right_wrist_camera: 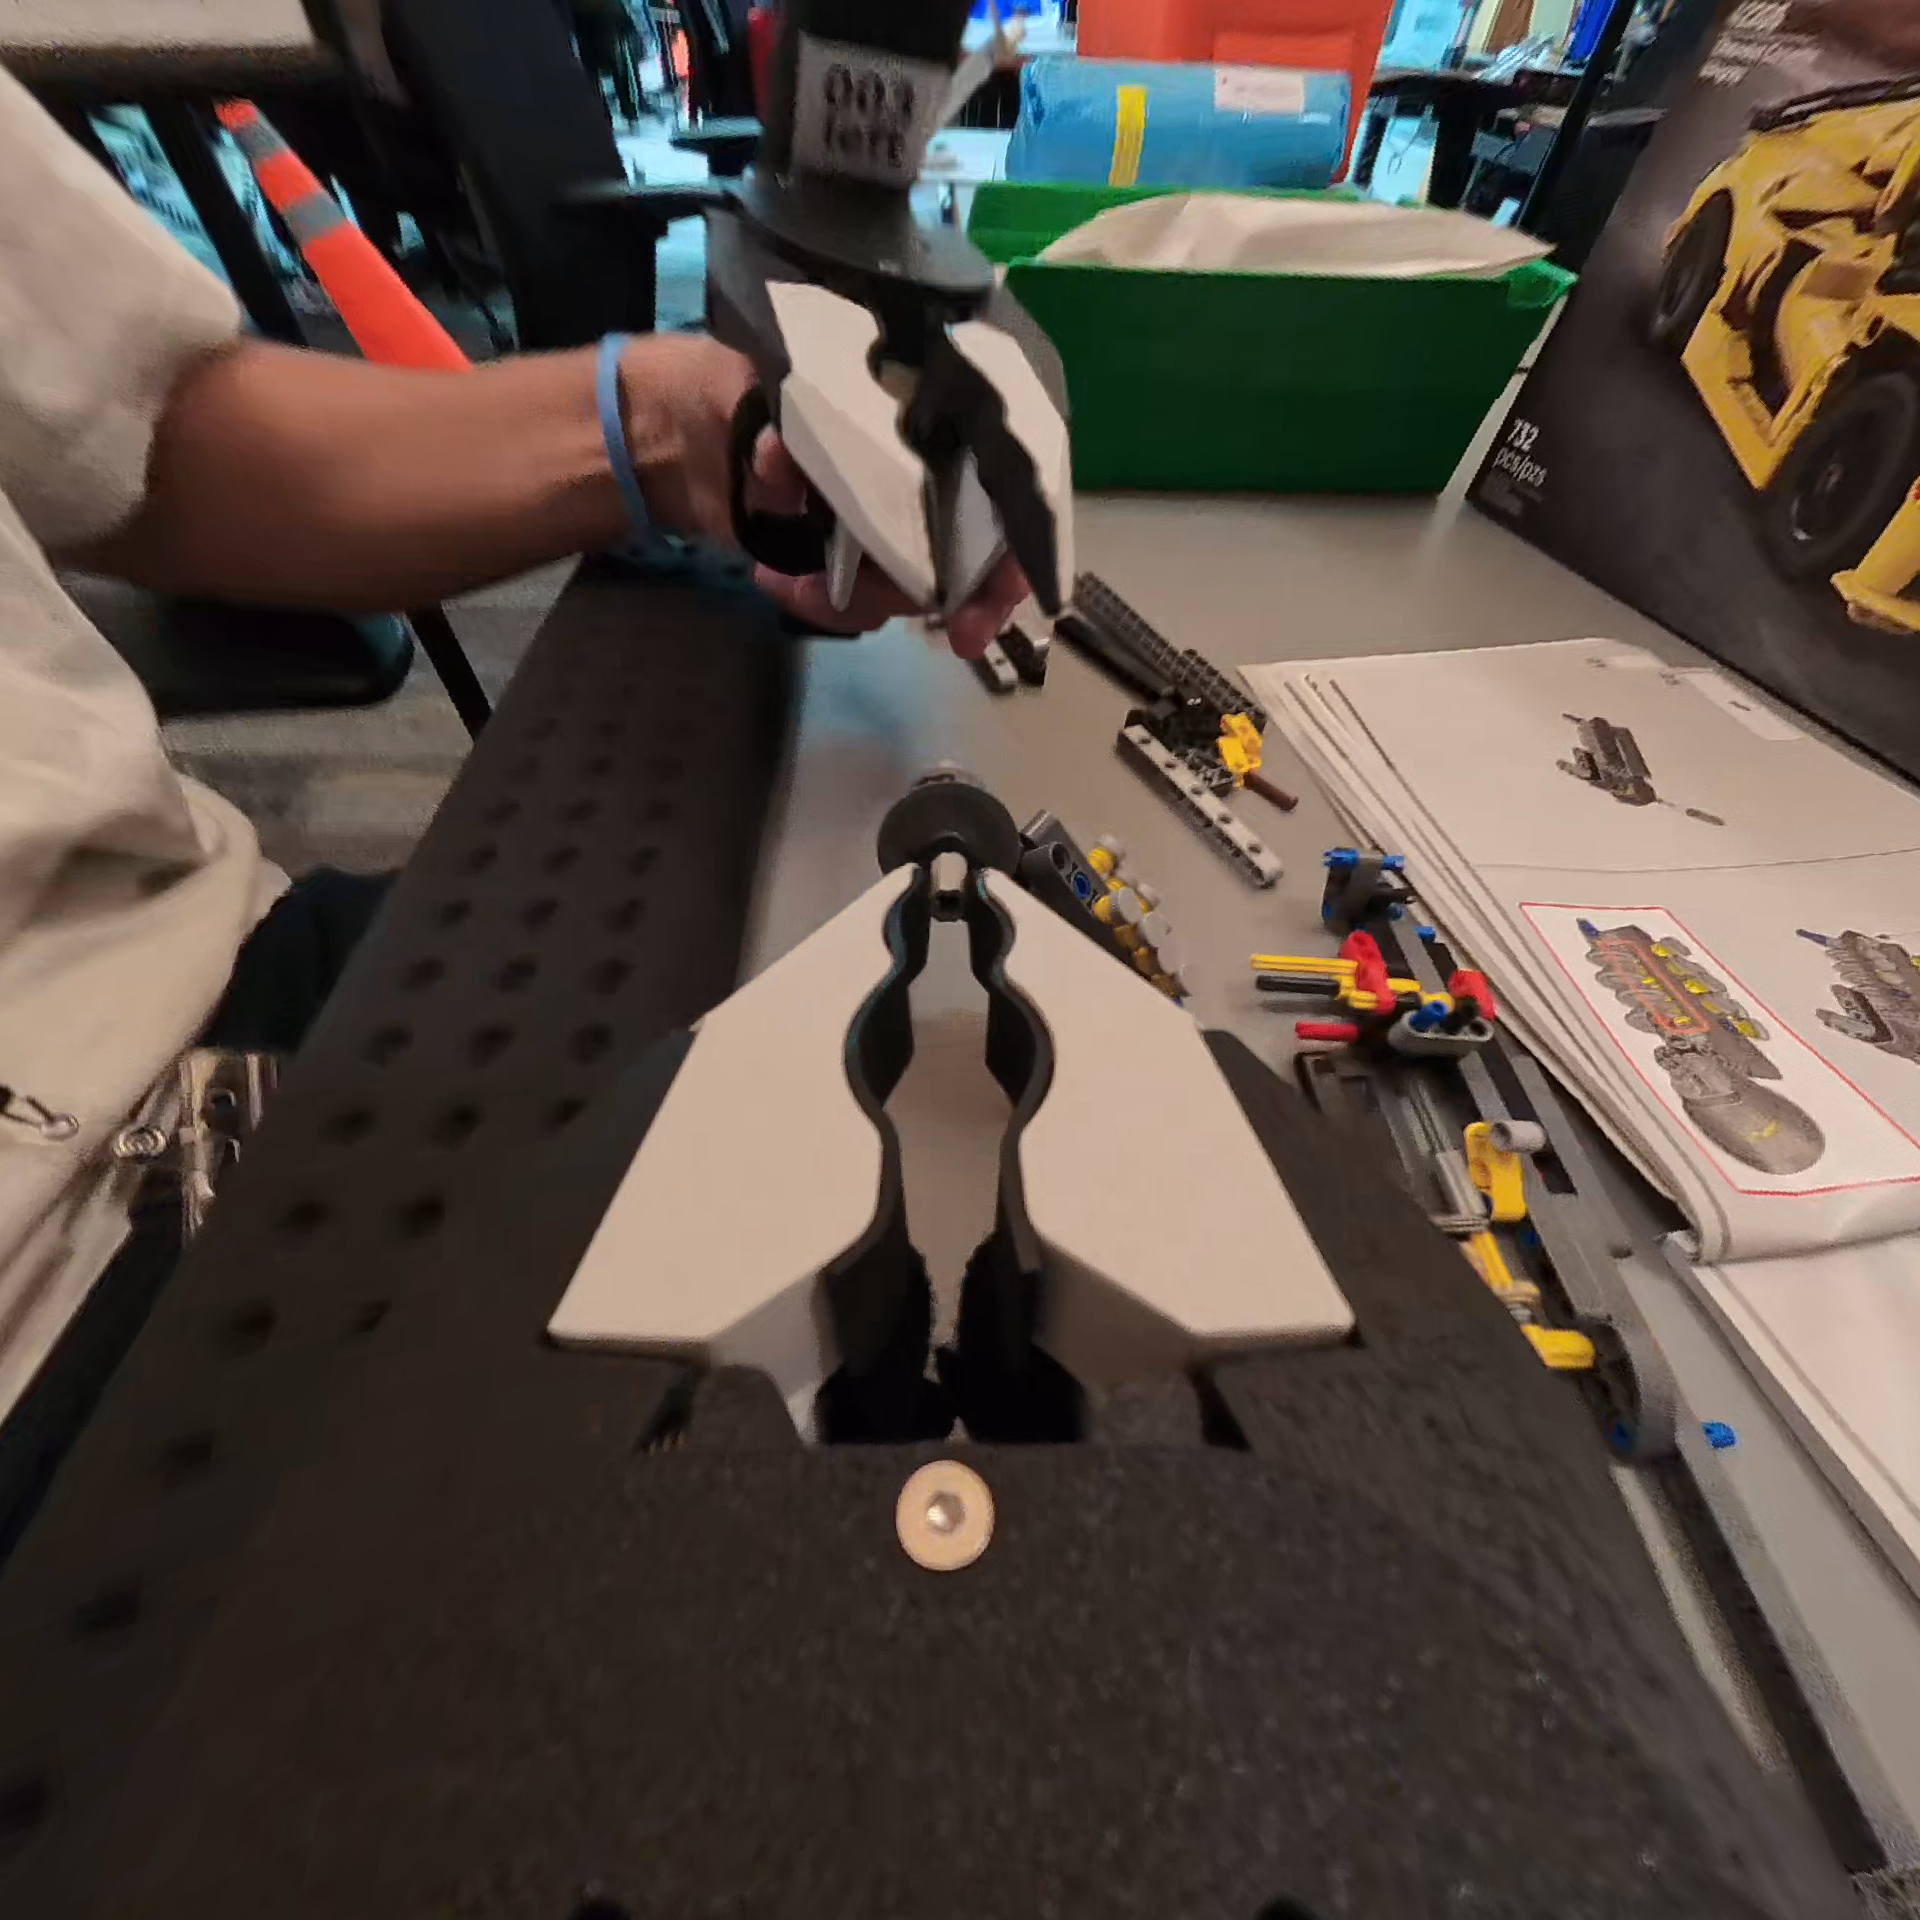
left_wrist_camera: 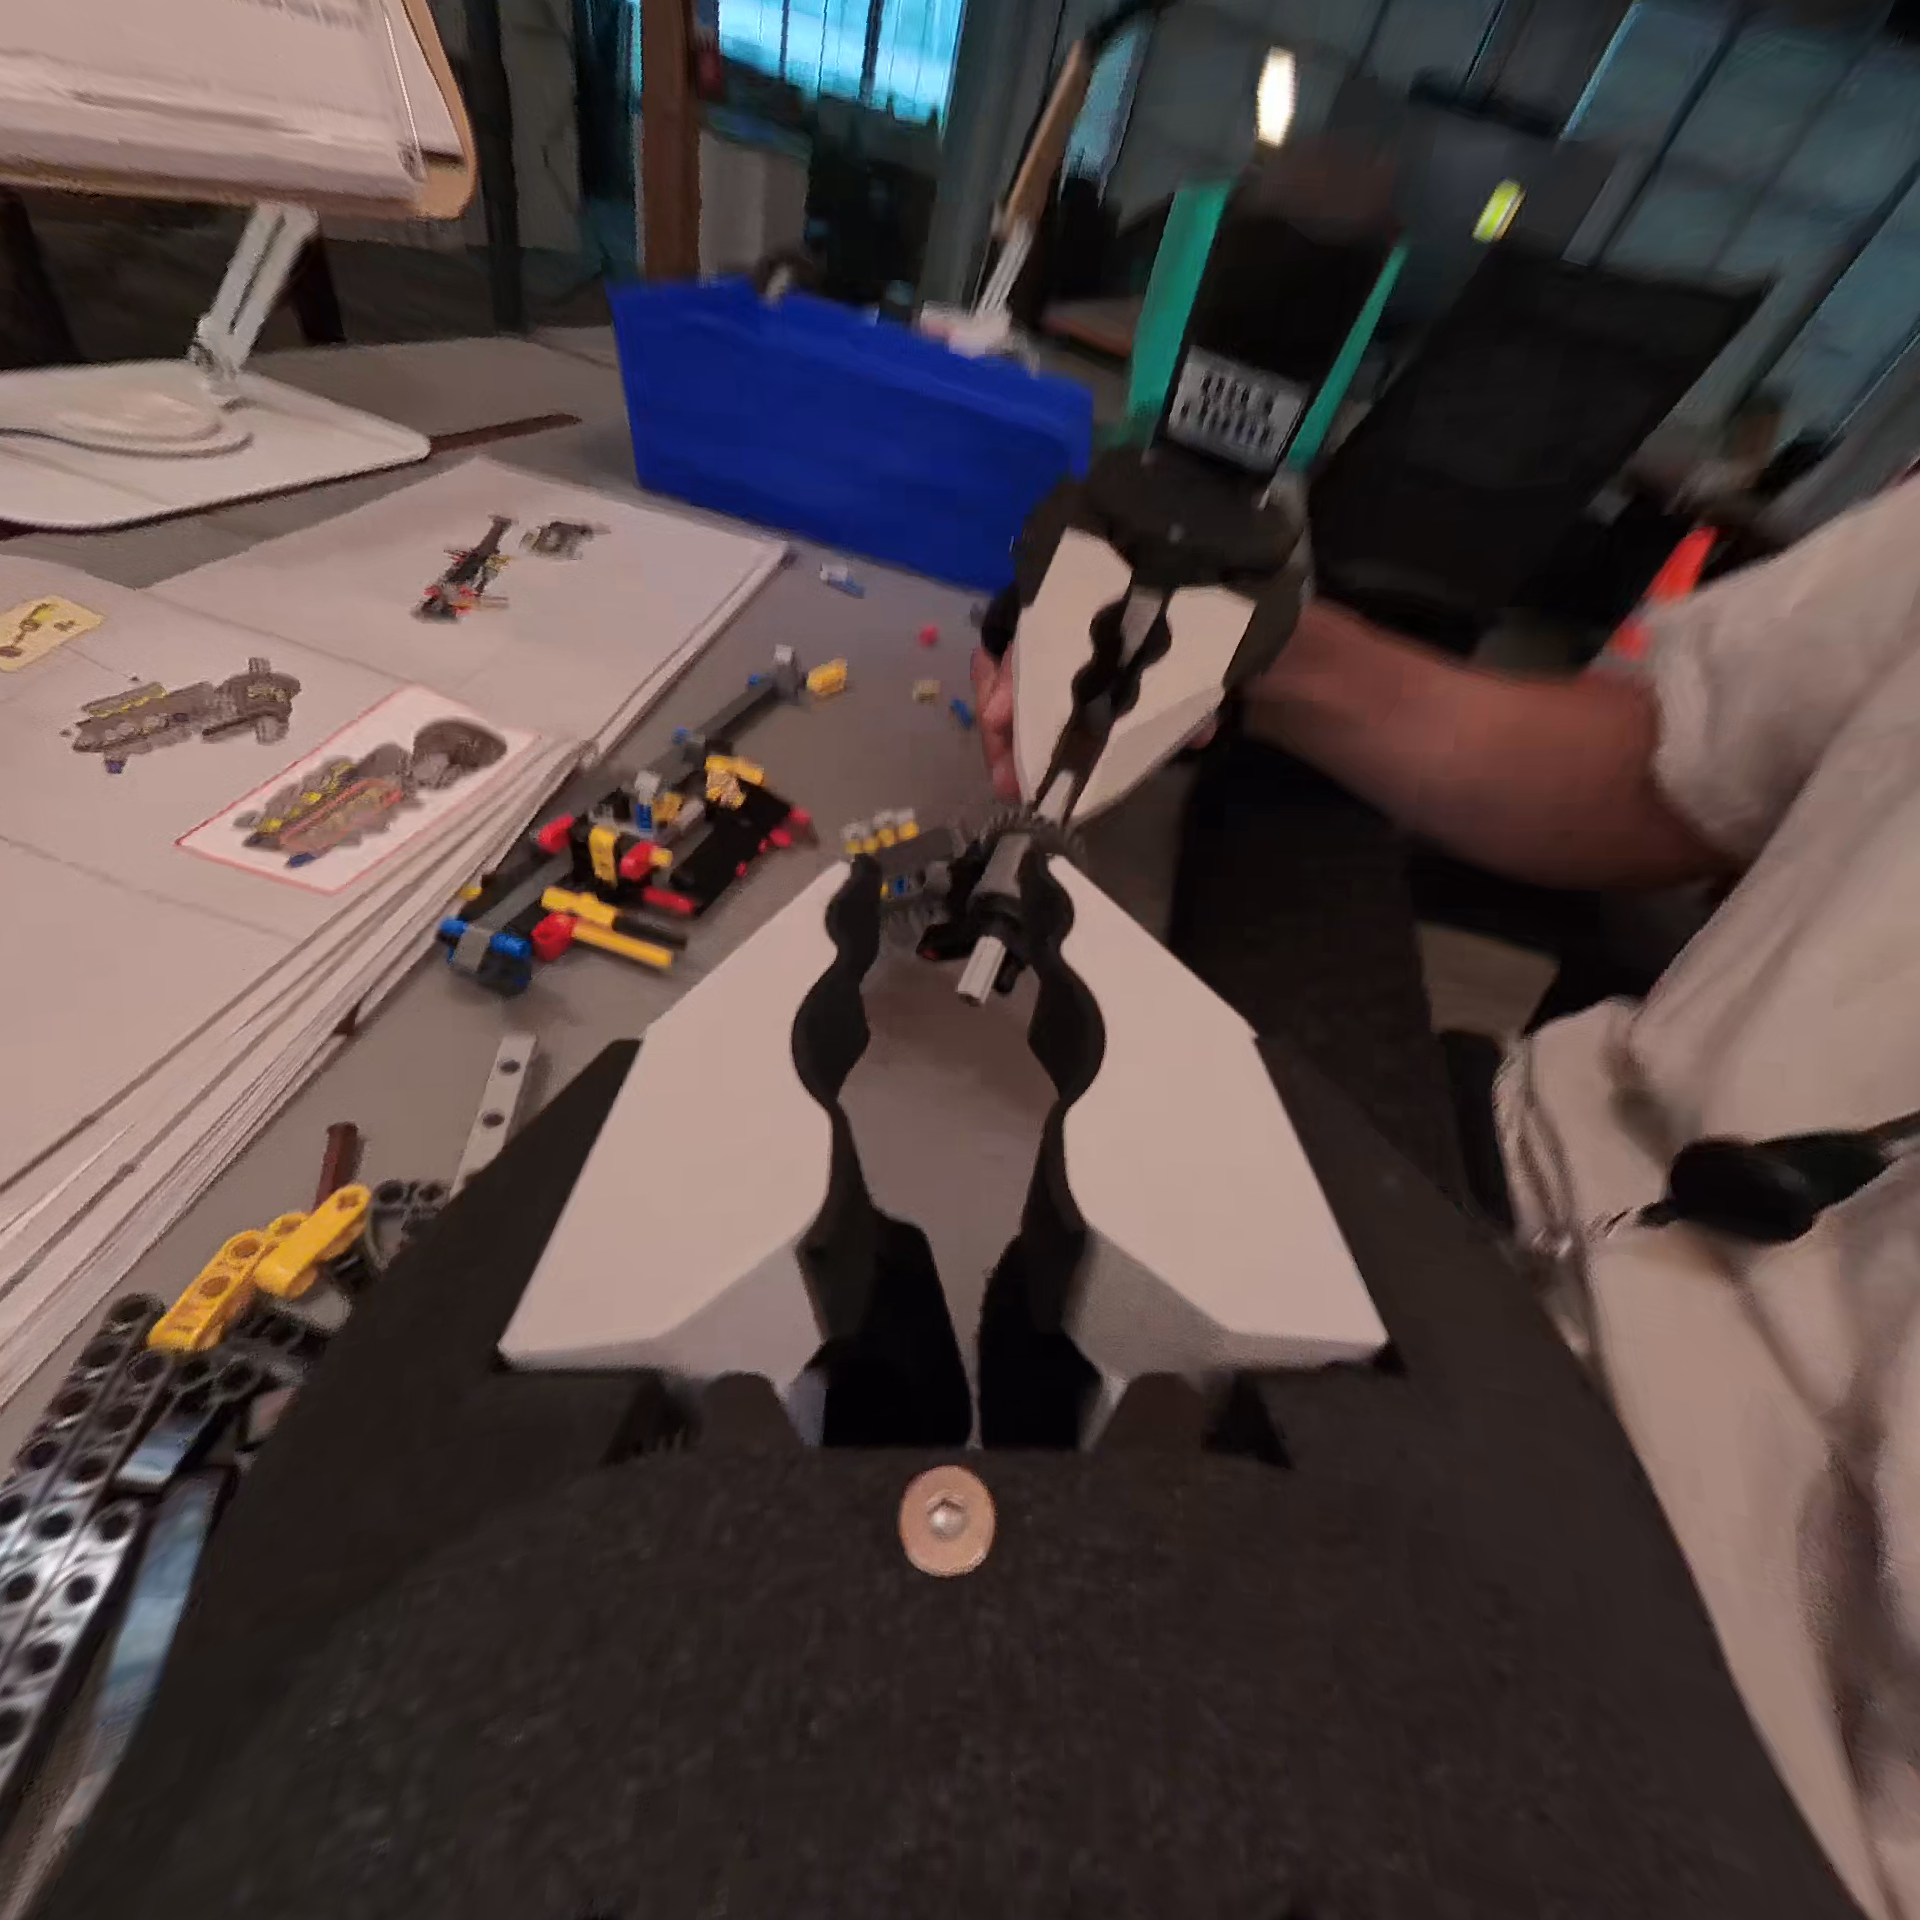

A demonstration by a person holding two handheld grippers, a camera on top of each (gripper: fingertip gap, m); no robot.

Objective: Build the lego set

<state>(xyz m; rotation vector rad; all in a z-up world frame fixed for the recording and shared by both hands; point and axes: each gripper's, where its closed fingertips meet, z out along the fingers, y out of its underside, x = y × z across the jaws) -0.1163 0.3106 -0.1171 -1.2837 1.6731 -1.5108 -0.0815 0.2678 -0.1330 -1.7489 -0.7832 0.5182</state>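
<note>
A small Lego sub-assembly (left_wrist_camera: pixel 966 904) has a black gear (right_wrist_camera: pixel 945 831), a grey axle and a grey beam with yellow and grey pins (right_wrist_camera: pixel 1127 914). My right gripper (right_wrist_camera: pixel 945 888) is shut on the axle end and holds it above the grey table. In the left wrist view the right gripper (left_wrist_camera: pixel 1049 805) comes down from above onto the gear. My left gripper (left_wrist_camera: pixel 945 868) is open, and the assembly shows in the gap at its tips. I cannot tell if its pads touch it. The left gripper also shows in the right wrist view (right_wrist_camera: pixel 997 603), over small grey pieces.
An open instruction booklet (left_wrist_camera: pixel 312 727) (right_wrist_camera: pixel 1662 883) lies beside a long part-built chassis (left_wrist_camera: pixel 623 862) (right_wrist_camera: pixel 1403 1018). Loose black beams and yellow pieces (left_wrist_camera: pixel 208 1299) lie near. A blue bin (left_wrist_camera: pixel 831 416), a green bin (right_wrist_camera: pixel 1278 374) and the set's box (right_wrist_camera: pixel 1766 364) stand behind.
</note>
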